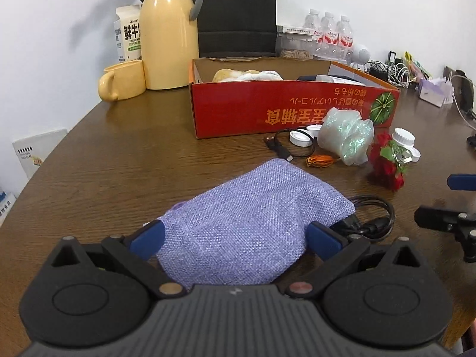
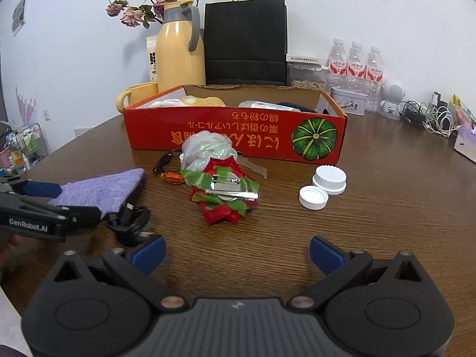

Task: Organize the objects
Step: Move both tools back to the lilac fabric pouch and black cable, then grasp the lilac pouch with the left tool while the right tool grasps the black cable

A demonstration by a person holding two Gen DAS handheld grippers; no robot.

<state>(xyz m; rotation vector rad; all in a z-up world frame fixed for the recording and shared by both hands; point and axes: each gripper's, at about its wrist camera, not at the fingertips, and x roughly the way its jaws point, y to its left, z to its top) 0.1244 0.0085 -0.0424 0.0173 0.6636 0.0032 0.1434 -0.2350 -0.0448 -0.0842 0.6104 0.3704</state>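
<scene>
— Brown surface (image 2: 372,238), red box (image 2: 235,136) at the back: why is my left gripper (image 1: 235,235) there?

— Its fingers straddle the purple pouch (image 1: 255,208), spread, not yet clamped.

— And my right gripper (image 2: 238,253)?

— Spread wide, holding nothing. I have bare wood ahead of it, then the red flower (image 2: 223,193) and caps (image 2: 327,184).

Both my wrist cams sit low over the table (image 2: 372,238), facing the red box (image 1: 285,110) near the back wall. Left cam's right up on the purple pouch (image 1: 253,226); right cam is further right, and catches that pouch too.
</scene>
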